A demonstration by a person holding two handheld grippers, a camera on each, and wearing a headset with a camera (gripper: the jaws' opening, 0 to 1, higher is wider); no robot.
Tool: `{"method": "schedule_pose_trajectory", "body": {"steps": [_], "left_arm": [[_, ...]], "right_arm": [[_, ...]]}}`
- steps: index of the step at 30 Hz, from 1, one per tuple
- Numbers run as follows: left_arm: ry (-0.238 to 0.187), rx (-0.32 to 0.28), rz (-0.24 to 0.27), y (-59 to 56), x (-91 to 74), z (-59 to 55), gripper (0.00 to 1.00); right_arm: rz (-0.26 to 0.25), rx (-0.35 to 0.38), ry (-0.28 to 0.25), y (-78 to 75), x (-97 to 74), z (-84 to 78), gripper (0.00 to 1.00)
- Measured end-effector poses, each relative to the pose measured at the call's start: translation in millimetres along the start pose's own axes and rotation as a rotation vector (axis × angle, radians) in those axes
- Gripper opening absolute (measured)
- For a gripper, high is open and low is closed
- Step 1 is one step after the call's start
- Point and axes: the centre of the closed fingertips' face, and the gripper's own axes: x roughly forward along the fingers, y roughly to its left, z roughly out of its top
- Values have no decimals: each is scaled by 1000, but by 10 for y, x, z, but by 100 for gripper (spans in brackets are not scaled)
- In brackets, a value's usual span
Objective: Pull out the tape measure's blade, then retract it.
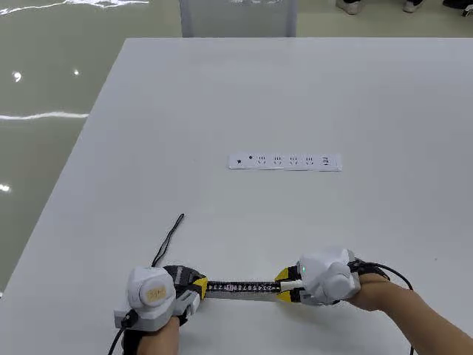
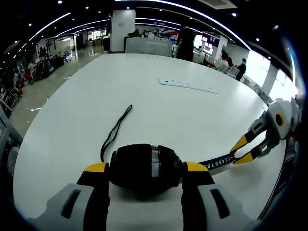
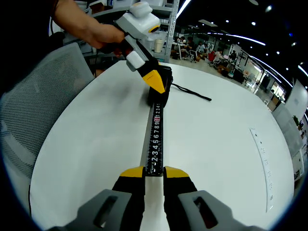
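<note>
A black tape measure case (image 2: 144, 166) sits on the white table, and my left gripper (image 2: 147, 169) is shut on it; in the head view the case (image 1: 182, 279) shows at the front left under the left gripper (image 1: 194, 290). Its blade (image 1: 242, 288) lies pulled out to the right across the table. My right gripper (image 3: 154, 172) is shut on the blade's end (image 3: 154, 161), near the low numbers. The blade (image 3: 157, 132) runs straight back to the case (image 3: 161, 89). A black wrist cord (image 1: 169, 238) trails from the case toward the far side.
A white power strip (image 1: 285, 162) lies flat in the middle of the table (image 1: 355, 96), beyond the grippers. A grey mesh chair (image 3: 43, 96) stands beside the table edge in the right gripper view. The table's left edge is close to the left gripper.
</note>
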Motion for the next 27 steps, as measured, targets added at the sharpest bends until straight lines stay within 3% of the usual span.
{"method": "schedule_pose_trajectory", "body": {"steps": [27], "left_arm": [[-1, -2, -3, 3, 2, 2, 56]], "right_arm": [[5, 7, -7, -15, 118, 47, 13]]}}
